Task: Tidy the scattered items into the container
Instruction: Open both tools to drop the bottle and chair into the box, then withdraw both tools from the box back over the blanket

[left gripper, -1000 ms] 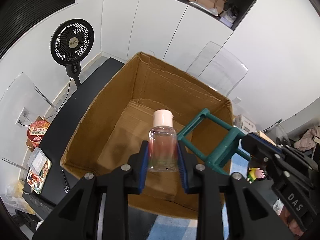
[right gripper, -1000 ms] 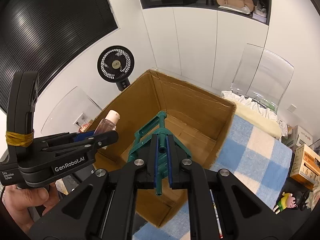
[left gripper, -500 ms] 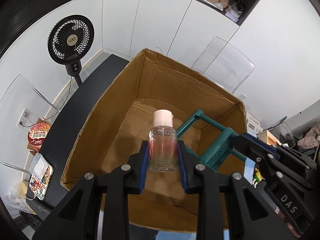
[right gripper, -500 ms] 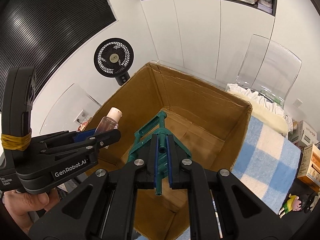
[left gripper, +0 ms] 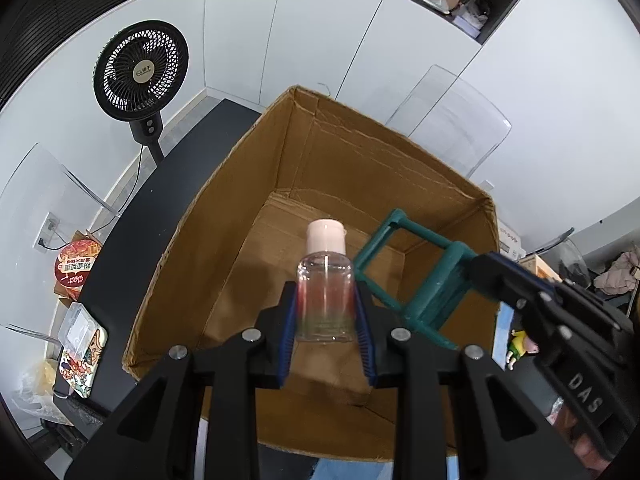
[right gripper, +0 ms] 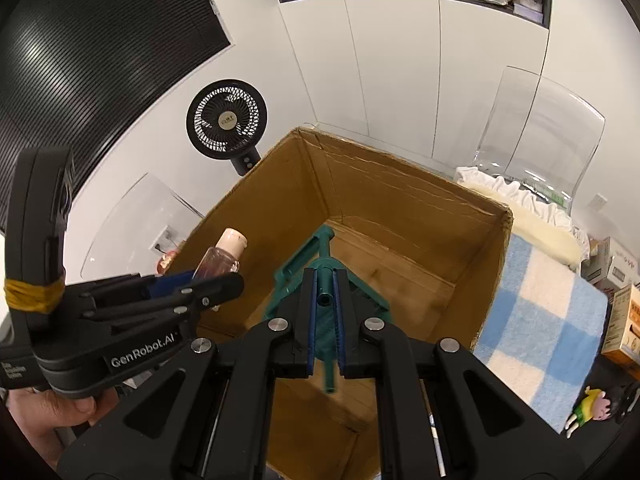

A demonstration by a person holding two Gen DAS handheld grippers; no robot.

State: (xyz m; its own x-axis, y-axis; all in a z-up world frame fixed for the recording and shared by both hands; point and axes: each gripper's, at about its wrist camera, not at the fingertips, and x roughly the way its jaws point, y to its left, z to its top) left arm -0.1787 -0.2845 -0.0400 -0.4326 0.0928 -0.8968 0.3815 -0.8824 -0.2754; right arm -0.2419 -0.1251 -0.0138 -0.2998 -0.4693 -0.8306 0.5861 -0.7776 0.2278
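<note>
In the left wrist view, a clear bottle (left gripper: pixel 325 296) with a pale cap is gripped between the left gripper (left gripper: pixel 325 336) fingers, now carried further over the open cardboard box (left gripper: pixel 240 216) than a second ago. In the right wrist view, a green frame (right gripper: pixel 325 276) is clamped by the right gripper (right gripper: pixel 325 344), likewise brought closer above the box interior, beside the checked blanket (right gripper: pixel 540 320).

One cardboard box (left gripper: pixel 224 216) is sitting open. One clear bottle (left gripper: pixel 325 296) and one green frame (left gripper: pixel 424 280) are hanging over it. One black fan (left gripper: pixel 141 72) is standing behind, two clear chairs (right gripper: pixel 536 136) are flanking it, and one toy figure (right gripper: pixel 588 406) is lying nearby.
</note>
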